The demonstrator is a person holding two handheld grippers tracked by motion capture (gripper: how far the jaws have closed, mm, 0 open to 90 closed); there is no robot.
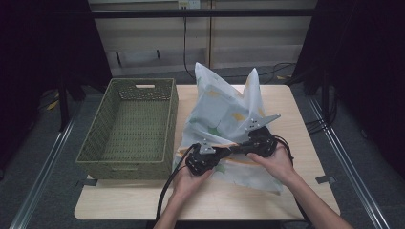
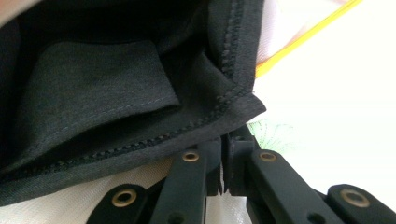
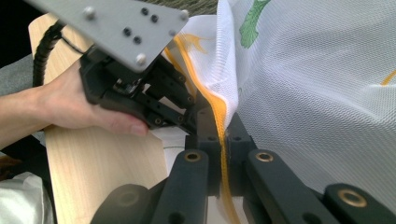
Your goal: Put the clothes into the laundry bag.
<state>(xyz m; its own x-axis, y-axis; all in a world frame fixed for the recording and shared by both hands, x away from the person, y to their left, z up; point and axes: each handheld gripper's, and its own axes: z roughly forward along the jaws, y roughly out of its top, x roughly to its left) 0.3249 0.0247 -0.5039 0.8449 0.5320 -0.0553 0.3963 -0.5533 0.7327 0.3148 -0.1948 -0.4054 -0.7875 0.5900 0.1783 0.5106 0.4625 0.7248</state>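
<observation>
- High view: the white mesh laundry bag (image 1: 229, 114) lies mid-table, right of the empty wicker basket (image 1: 129, 124).
- Right gripper (image 3: 223, 140) pinches its orange-trimmed opening; left gripper (image 2: 227, 154) is pressed together at the dark garment (image 2: 116, 93) inside.
- Judged: bagging remains underway.

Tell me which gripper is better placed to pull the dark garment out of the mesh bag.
Left, probably. The left gripper is shut at the dark garment's hem, while the right gripper is clamped on the mesh bag's yellow edge, holding it.
</observation>
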